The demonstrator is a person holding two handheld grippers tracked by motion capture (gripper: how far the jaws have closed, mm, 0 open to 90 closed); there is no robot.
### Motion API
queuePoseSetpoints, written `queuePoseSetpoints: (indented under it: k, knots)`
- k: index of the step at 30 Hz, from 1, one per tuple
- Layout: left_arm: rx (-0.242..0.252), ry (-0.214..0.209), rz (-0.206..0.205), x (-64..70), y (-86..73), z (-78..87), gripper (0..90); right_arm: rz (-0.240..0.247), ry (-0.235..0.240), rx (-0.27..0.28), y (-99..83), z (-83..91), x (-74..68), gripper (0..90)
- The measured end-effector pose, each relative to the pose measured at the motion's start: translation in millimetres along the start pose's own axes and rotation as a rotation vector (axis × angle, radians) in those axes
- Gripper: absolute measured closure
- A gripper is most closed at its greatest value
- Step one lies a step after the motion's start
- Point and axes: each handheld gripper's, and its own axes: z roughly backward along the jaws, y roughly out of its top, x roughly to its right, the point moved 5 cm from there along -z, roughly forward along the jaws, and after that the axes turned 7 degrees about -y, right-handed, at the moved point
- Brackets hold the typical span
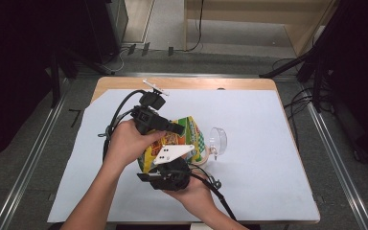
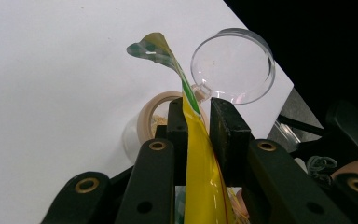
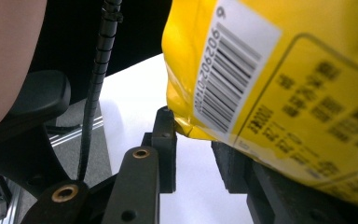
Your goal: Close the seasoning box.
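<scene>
A clear plastic lid (image 1: 217,140) is lying just right of the snack bag (image 1: 191,134), and in the left gripper view a tan-rimmed cup (image 2: 154,116) is sitting right behind the bag's raised top edge. The left claw (image 2: 196,123) is reaching in from the left, pinching that thin top edge, jaws pressed together on the film. The right claw (image 3: 193,149) is coming in from below, its jaws spread, with the bag's yellow bottom corner bulging between them and lying over one jaw. Both hands are working close together mid-surface, cables trailing. The bag is being held just above the white sheet (image 1: 258,163) covering the wooden surface (image 1: 124,82); grey floor and dark stands are ringing it.
</scene>
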Motion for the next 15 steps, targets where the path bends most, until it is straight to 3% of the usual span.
queuePoseSetpoints:
  k: [15]
  knots:
    - [0.002, -0.001, -0.004, 0.6, 0.0, 0.8, 78.6, 0.005, -0.001, 0.001, 0.5, 0.4, -0.2, 72.5]
